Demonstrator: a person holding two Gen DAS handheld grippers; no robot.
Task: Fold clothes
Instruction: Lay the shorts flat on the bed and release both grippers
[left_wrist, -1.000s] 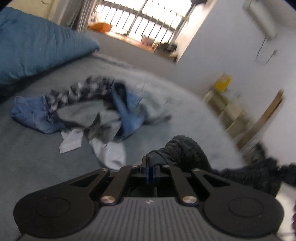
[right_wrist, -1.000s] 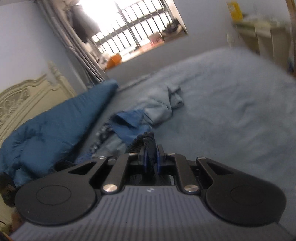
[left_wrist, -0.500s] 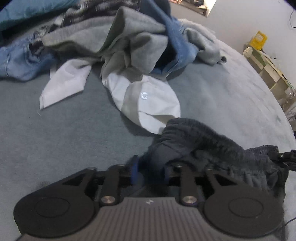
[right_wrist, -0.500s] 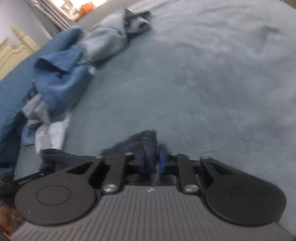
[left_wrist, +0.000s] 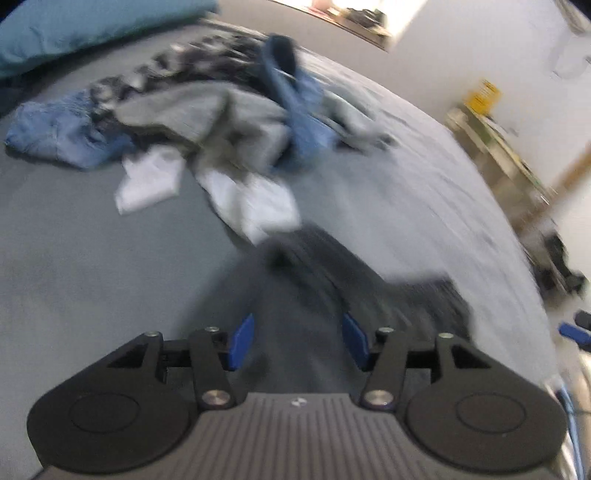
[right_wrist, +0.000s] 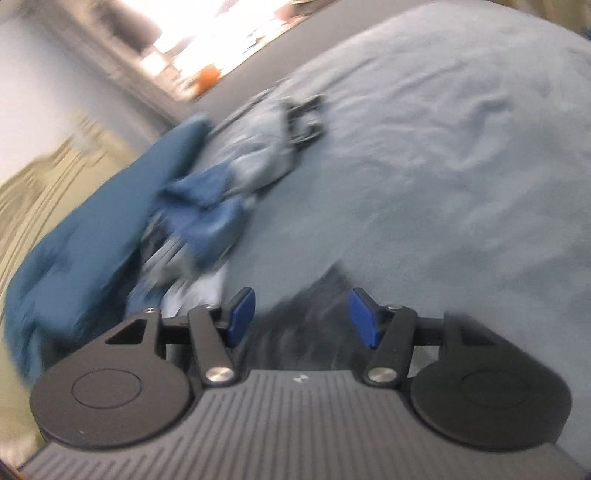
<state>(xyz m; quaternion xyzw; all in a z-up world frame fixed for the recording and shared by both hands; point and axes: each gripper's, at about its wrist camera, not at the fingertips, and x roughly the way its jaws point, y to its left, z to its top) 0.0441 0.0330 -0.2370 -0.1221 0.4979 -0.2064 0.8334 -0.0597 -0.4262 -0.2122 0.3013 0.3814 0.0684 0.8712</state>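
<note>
A dark grey garment with a ribbed band lies on the grey-blue bed cover, just ahead of my left gripper. The left gripper is open and empty, its blue pads apart. In the right wrist view the same dark garment lies between and ahead of the open, empty right gripper. Both views are blurred by motion. The right gripper's blue pad shows at the right edge of the left wrist view.
A pile of loose clothes in grey, blue, white and check lies further up the bed, also in the right wrist view. A blue duvet lies by the headboard. Shelves stand past the bed's right edge.
Both grippers have opened and let go of the dark garment, which now lies on the bed. Both have pulled back and lifted a little.
</note>
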